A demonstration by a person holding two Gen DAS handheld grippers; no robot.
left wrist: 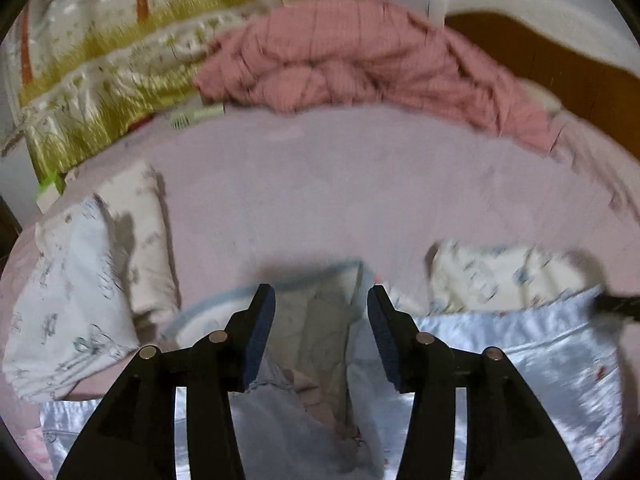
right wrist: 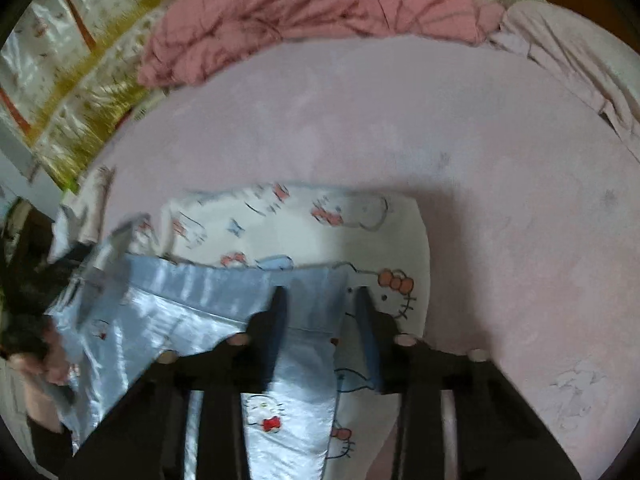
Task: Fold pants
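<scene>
Shiny pale-blue satin pants on a pink bed, both grippers over them, jaws apart.

Left wrist view: left gripper (left wrist: pixel 321 308) at bottom centre, jaws standing apart w/ nothing pinched; pads clear of the cloth. Pants (left wrist: pixel 520 344) fill lower right & bottom of frame, glossy light blue, w/ a bunched, creased opening showing pale lining between the fingers. White printed cloth (left wrist: pixel 80 280) lies mid-left; pink blanket (left wrist: pixel 360 60) heaped at top centre; pink sheet (left wrist: pixel 360 184) across the middle. Frame is blurred.

Right wrist view: right gripper (right wrist: pixel 320 300) at bottom centre, jaws a little apart; the pants' edge runs between them, but can't tell if pads press on it. Pants (right wrist: pixel 192 300) spread lower left to bottom centre, cat-face print w/ red bow on the satin; they lie over a white cartoon-cat cloth (right wrist: pixel 304 224) at centre. A hand (right wrist: pixel 52 360) shows at the left edge, at the pants.
</scene>
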